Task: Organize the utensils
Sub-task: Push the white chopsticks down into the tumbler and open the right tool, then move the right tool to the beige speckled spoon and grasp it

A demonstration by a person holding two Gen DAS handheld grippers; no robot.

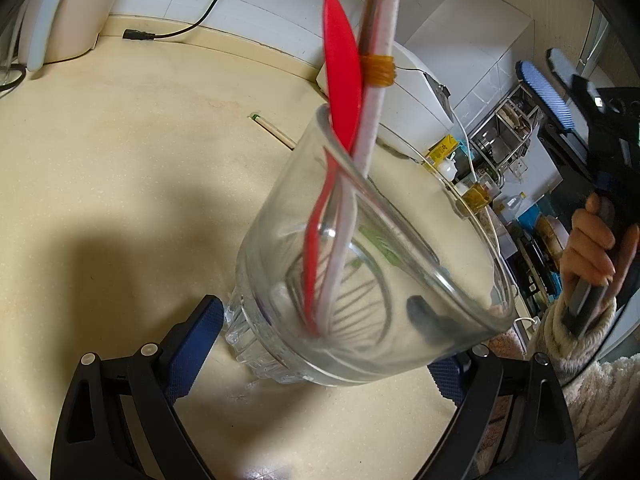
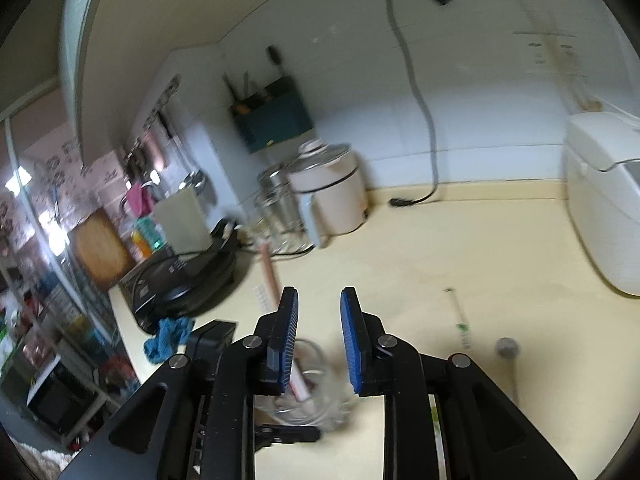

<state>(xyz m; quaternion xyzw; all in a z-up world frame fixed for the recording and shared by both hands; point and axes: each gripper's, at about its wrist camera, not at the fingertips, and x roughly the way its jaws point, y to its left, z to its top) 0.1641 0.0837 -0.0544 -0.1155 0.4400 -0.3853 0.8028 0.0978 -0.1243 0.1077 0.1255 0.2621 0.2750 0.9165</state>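
A clear glass [image 1: 360,264] is gripped by the left claw [image 1: 320,340], whose blue pads are pressed against its lower sides; the right pad [image 1: 448,372] is largely hidden behind the glass wall. The glass is tilted over the cream table [image 1: 120,200]. A red spoon [image 1: 344,68] and a pale, speckled handle [image 1: 380,40] are stood inside it, with a wire whisk head [image 1: 352,304] seen only dimly through the glass. The pale handle is cut off at the top edge, so its type cannot be told.

The right claw [image 2: 319,340] is held above the glass [image 2: 308,392] with its jaws set a little apart and nothing between them (the view is blurred). It is seen in the left view at the right edge, gripped by a hand [image 1: 596,240] in a fleecy sleeve [image 1: 580,360].

One chopstick [image 1: 276,130] is left on the table, its near end hidden behind the glass.
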